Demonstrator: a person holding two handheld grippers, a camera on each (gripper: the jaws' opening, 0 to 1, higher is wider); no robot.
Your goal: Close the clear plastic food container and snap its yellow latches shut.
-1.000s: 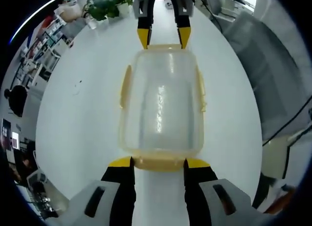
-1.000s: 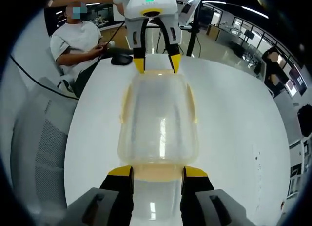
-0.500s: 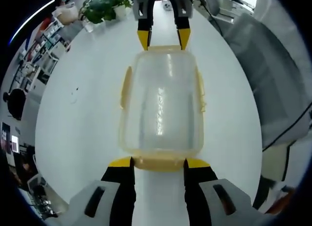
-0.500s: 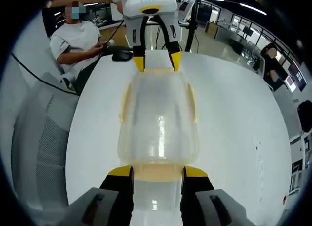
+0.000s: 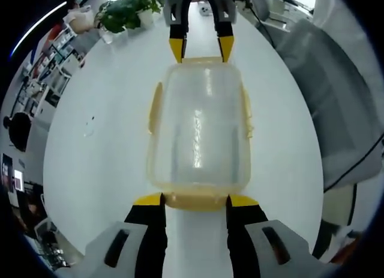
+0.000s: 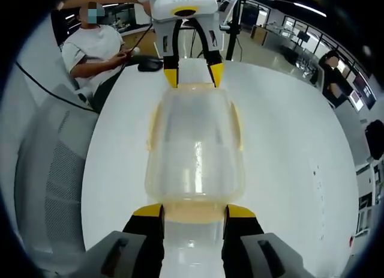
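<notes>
The clear plastic container (image 5: 198, 128) lies lengthwise on the white table (image 5: 96, 170), lid on top. Its yellow side latches (image 5: 155, 107) flare outward. My left gripper (image 5: 196, 200) is open, its yellow-tipped jaws flanking the yellow latch (image 5: 195, 202) on the container's near end. At the far end my right gripper (image 5: 201, 50) stands open, its tips at the opposite latch. In the right gripper view the same container (image 6: 195, 146) runs from my right gripper (image 6: 194, 211), open around the near end latch (image 6: 193, 213), to my left gripper (image 6: 193, 77) at the far end.
A potted plant (image 5: 126, 8) stands at the table's far edge. A grey mesh chair (image 6: 51, 170) sits beside the table, and a person in white (image 6: 93, 47) sits beyond it. A dark object (image 6: 150, 64) lies on the table near that person.
Both views have drifted slightly with the hands. The container and both grippers keep the same positions relative to each other.
</notes>
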